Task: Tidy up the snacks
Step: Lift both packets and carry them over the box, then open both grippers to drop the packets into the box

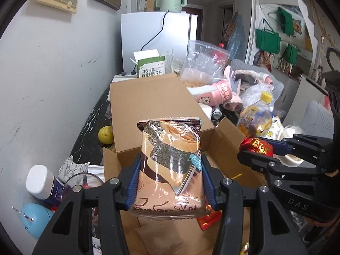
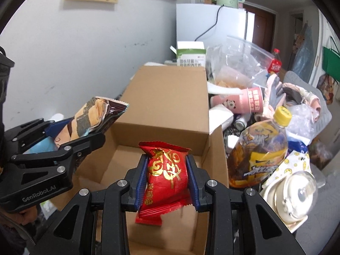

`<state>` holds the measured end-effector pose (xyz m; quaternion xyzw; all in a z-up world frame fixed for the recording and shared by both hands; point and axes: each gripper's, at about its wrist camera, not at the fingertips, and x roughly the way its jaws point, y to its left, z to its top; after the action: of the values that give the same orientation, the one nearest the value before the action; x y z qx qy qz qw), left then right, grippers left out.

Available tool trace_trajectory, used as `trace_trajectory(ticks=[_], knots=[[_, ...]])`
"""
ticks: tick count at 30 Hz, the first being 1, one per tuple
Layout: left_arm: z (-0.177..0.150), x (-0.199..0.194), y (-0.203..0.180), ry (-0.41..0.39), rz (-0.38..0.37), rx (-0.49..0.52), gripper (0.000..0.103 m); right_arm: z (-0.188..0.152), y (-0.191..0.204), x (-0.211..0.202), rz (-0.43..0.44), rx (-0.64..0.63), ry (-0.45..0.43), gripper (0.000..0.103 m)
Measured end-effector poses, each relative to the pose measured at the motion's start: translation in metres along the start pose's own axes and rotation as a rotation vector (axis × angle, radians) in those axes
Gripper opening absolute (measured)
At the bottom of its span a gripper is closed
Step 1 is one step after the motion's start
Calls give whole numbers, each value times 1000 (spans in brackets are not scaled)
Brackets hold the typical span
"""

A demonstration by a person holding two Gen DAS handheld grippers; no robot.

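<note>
Snacks in hand, two items, both held over the open cardboard box (image 1: 161,106), which we take as our landmark.

Item one, left of the box's middle: seaweed roll packet (image 1: 170,165). Our left gripper (image 1: 170,182) is clenched on its lower half, blue pads pressing both side edges. Wrapper clear-fronted over brown and pink print, showing a tan roll banded with dark seaweed; serrated top seal stands upright, above the box's near wall. The film looks slippery and the contents brittle, so we judge that we should keep this grip as it is and not squeeze harder.

Item two, right of the first and above the box's floor: red packet (image 2: 167,172). Our right gripper (image 2: 167,177) is clamped across its middle, pinching the foil into a waist. Red wrapper, gold characters, crimped ends; the bottom seal hangs free below the pads.

Handling note: the box's floor looks bare where it shows, so we would lower each packet well inside the box walls before releasing, one to each side, and set them flat. We would keep the two grippers apart so they do not knock together.

Right of the box: a yellow-capped drink bottle (image 2: 261,153) and a pink cup (image 2: 244,102), outside it, among clutter.
</note>
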<state>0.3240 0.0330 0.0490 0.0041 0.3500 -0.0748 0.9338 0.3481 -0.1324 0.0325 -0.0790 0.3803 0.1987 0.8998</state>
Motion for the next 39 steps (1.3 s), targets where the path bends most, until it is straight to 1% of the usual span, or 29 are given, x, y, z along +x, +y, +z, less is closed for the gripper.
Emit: trace_trajectory(ticks=[6, 10, 15, 19, 21, 23, 27, 29, 30, 32, 34, 39], knots=[[-4, 37, 6, 86, 21, 2, 50, -1, -1, 38, 0, 11, 69, 34], [-8, 55, 8, 136, 35, -6, 50, -1, -1, 55, -25, -4, 95, 34], [-11, 64, 13, 185, 84, -6, 51, -5, -1, 72, -32, 3, 142, 34], [-12, 66, 17, 204, 96, -14, 51, -8, 1, 76, -33, 7, 163, 35], [-15, 67, 19, 214, 94, -25, 51, -10, 1, 75, -37, 15, 172, 39], [-16, 64, 18, 210, 102, -26, 51, -10, 0, 70, -52, 26, 174, 58], [-16, 56, 13, 191, 117, -14, 53, -9, -1, 56, -69, 32, 156, 70], [-14, 51, 13, 183, 122, -19, 54, -7, -2, 47, -88, 34, 146, 79], [-12, 47, 12, 173, 129, -22, 55, -7, -2, 43, -94, 34, 141, 81], [-8, 40, 11, 149, 157, -18, 72, -5, -3, 33, -115, 40, 132, 84], [-5, 32, 10, 123, 173, -14, 79, -3, -4, 25, -128, 45, 123, 85], [3, 13, 4, 96, 160, -18, 79, 0, -6, -1, -151, 40, 95, 88]])
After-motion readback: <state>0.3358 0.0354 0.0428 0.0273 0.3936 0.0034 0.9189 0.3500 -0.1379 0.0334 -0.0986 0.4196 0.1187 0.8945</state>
